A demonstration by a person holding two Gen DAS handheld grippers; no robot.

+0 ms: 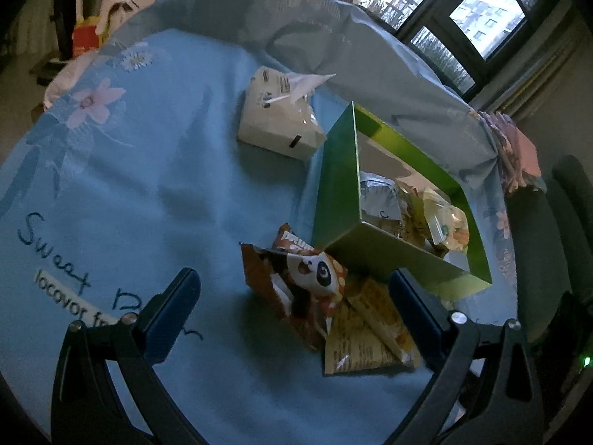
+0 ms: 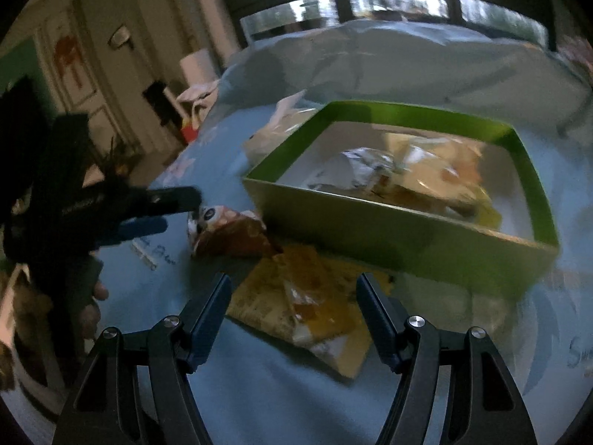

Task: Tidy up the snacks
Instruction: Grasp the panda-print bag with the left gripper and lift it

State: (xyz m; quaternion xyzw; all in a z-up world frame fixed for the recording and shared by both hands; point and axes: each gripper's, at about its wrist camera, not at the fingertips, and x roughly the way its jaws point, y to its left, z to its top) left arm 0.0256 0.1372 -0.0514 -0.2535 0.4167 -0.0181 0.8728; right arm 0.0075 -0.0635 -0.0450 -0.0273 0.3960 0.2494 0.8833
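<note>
- My right gripper (image 2: pixel 292 315) is spread wide, pinching nothing; the yellow snack packet (image 2: pixel 307 296) lies flat on the blue cloth (image 2: pixel 259 389) between and just past its fingertips.
- My left gripper (image 1: pixel 292 296) is also spread and empty, with the brown dog-face packet (image 1: pixel 304 282) between its tips, overlapping the yellow one.
- Just beyond both packets sits the green box (image 2: pixel 400 233), several snacks already inside.
- Past the box's far left corner lies a white tissue pack (image 1: pixel 278 122).
</note>
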